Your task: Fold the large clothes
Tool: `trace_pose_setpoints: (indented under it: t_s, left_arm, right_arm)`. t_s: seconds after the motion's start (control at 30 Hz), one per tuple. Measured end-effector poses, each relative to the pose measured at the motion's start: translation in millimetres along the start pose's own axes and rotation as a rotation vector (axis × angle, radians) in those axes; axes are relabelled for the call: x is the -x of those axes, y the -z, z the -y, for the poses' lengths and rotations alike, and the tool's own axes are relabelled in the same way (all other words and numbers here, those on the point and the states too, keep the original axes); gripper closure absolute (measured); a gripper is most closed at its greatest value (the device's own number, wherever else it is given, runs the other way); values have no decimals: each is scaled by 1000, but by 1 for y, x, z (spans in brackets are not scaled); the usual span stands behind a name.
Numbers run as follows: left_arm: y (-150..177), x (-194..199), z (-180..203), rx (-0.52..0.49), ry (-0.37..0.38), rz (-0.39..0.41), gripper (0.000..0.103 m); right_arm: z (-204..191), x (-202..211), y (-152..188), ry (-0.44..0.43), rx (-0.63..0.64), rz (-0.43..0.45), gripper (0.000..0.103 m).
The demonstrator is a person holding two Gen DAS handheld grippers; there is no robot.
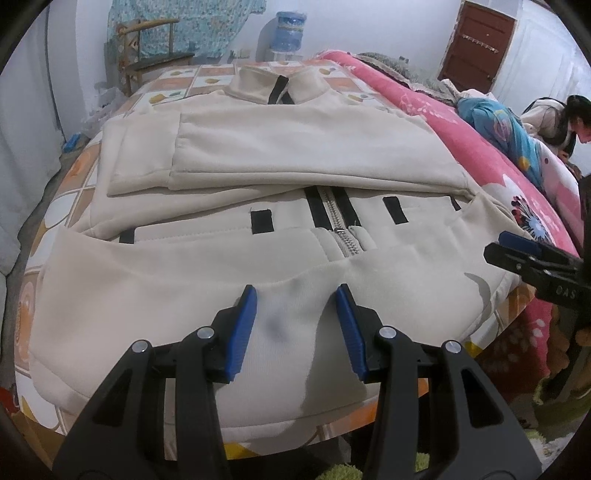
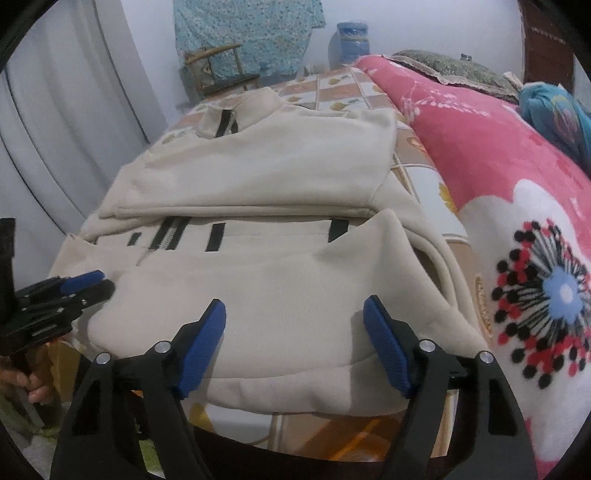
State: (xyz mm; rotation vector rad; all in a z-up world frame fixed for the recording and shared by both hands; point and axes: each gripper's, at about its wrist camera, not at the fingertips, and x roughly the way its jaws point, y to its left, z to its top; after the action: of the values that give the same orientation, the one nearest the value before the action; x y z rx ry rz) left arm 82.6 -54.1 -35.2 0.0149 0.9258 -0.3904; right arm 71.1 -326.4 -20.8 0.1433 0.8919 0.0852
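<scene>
Each black gripper (image 1: pixel 297 293) has ribbed blue pads (image 2: pixel 388 347) and silver pivot screws.

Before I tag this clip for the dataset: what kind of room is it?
Most likely a bedroom in a home. The cream jacket is spread on a bed with a tile-patterned sheet, a pink floral blanket lies beside it, and a wooden chair and water-cooler bottle stand by the far wall.

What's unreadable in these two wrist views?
- Jacket near hem: left view, hidden behind the left tongs.
- Right tongs: left view, cut off by the right edge.
- Zipper top: right view, covered by the folded sleeve.
</scene>
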Motion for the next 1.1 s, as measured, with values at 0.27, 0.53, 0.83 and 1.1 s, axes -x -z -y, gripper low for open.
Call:
trace_pose_setpoints:
  t_s: [0.27,0.53,0.83,1.1]
  left_arm:
    - [8,7,-5,9,56,13,61]
    - [14,6,7,-87,-12,62,82]
    - [-7,51,9,-147,-9,252,99]
    - [-24,4,-5,-112,-39,209,99]
  right_arm:
    - [-11,8,-7,68,55,18,36]
    - [-10,-19,-2,106,81,-46,79]
    - [-21,26,-29,111,105,63,100]
    - [-25,-6,-47,152,118,72,100]
